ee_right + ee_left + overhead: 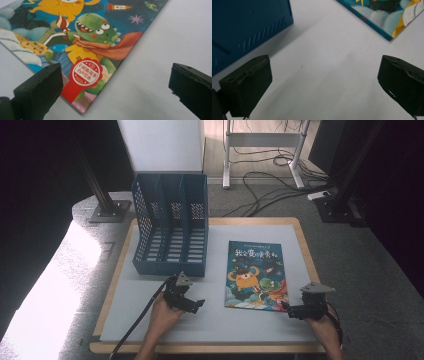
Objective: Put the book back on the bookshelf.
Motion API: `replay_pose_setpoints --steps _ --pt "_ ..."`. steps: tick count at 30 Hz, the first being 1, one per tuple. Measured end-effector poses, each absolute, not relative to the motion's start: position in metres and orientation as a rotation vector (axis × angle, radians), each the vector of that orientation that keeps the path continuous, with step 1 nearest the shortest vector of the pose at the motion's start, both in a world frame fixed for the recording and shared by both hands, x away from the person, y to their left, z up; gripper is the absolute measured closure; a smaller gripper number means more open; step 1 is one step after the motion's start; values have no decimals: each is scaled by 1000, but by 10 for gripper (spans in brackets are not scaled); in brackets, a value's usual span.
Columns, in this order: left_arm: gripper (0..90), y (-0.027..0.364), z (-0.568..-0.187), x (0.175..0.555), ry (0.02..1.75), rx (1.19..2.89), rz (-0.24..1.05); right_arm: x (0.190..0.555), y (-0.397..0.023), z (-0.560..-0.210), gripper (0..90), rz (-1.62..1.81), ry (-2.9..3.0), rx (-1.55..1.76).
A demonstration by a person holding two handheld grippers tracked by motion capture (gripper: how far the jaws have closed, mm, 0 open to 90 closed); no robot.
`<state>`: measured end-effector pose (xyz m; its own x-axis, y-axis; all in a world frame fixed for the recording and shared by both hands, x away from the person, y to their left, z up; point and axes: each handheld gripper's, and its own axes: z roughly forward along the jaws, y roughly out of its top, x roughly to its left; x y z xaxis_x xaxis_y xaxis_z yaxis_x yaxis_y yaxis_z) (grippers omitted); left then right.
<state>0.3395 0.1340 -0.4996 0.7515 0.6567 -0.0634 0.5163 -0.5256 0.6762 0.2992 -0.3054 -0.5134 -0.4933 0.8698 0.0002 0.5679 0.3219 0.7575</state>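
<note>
Colourful flat picture book (256,275) lay on white desk (210,320), right of blue slotted plastic file rack (171,222). Right hand-held gripper (289,308) spread at its near-right corner; left hand-held gripper (197,304) spread, empty, between rack and book.

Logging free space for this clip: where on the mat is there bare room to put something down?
Bare mat lies right of the picture book, along the near edge in front of both grippers, and in a narrow lane between the blue file rack and the book. Crowded: the near strip where the left gripper and right gripper sit.
</note>
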Motion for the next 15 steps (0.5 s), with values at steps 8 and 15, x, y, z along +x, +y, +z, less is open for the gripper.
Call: replay_pose_setpoints --steps 8,15 --pt "0 108 -495 354 814 2276 227 313 -302 -508 0 1022 2183 1277" --pt "0 76 -493 366 748 2302 206 325 -297 -510 0 1004 2197 1273"
